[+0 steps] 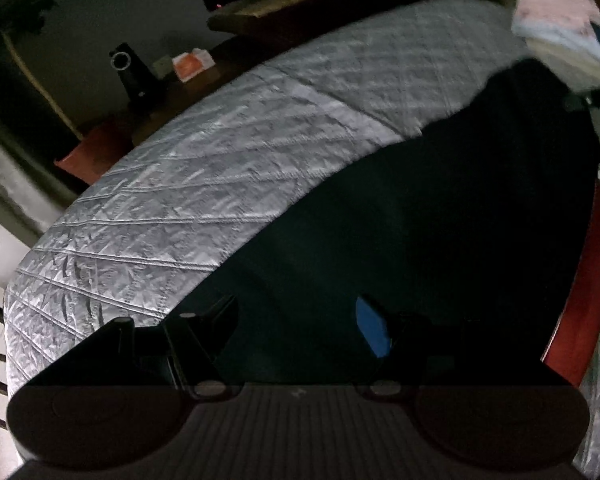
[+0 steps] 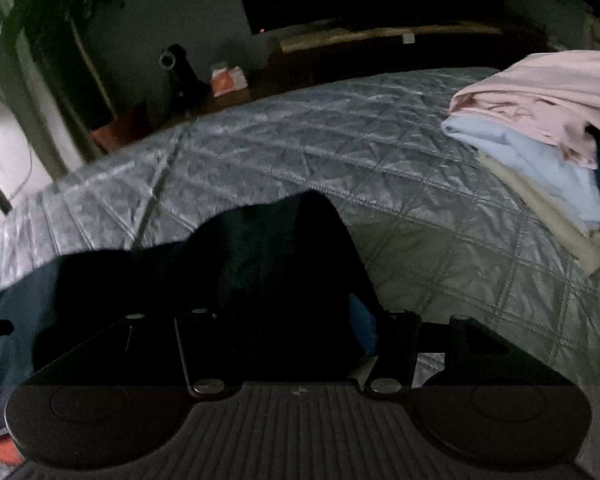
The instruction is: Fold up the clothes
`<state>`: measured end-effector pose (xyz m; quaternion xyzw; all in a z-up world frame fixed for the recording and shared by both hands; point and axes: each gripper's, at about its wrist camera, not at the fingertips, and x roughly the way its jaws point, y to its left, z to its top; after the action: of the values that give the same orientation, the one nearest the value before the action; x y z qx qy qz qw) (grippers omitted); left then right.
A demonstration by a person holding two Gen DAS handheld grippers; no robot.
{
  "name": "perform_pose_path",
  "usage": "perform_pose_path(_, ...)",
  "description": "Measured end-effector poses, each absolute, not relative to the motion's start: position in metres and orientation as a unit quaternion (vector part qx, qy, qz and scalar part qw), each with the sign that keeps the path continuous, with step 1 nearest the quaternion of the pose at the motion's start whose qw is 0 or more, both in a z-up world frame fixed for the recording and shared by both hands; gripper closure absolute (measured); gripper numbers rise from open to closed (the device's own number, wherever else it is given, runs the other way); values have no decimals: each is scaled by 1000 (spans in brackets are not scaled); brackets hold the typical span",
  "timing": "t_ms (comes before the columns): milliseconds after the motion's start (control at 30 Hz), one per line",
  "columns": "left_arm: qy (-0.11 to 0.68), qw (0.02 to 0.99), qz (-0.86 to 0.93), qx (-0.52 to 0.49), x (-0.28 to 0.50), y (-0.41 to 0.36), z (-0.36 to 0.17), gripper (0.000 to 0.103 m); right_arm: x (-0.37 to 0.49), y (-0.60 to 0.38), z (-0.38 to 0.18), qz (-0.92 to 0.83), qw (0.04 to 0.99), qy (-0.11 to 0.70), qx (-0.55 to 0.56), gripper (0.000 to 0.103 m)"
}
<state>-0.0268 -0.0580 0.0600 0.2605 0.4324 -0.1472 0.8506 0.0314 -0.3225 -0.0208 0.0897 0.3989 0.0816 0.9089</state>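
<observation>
A dark garment is spread across the lower right of the left wrist view on a quilted grey bedspread, its long axis running toward the upper right. Its fabric lies between the spread fingers of the left gripper. In the right wrist view, dark cloth fills the gap of the right gripper; whether it is pinched cannot be told. Folded clothes are stacked at the upper right.

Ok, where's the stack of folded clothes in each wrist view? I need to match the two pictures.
Left wrist: the stack of folded clothes sits at the far upper right, blurred, on the quilted bed cover, beyond the dark garment.
Right wrist: the stack fills the right edge, pink piece on top, light blue and cream below.
Shared landmark: the orange box on the table past the bed, upper left in both views.
</observation>
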Motion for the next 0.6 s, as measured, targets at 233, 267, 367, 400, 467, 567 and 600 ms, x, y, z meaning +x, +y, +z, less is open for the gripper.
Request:
perform_pose_path(233,444,825,-162,309,-33,-70,42,40,27,-319,-18,106,913,390,58,73)
perform_pose_path(267,441,824,-162,316,-35,-71,41,38,26,-320,-15,109,914,387,60,73)
perform_pose_path(367,445,825,-160,309,-33,-69,41,38,24,-327,1,114,918,375,58,73)
perform_pose_path(400,446,825,-161,309,-33,-69,41,38,24,-330,8,119,919,372,55,73)
perform_pose_path(467,446,825,-161,308,-33,-68,41,37,26,-336,22,127,921,365,48,73)
perform_pose_path(567,445,823,-163,314,-33,-68,41,37,31,-350,36,133,922,360,52,73)
perform_pose_path(600,445,822,-163,315,-33,-68,41,37,33,-354,36,131,921,362,54,73)
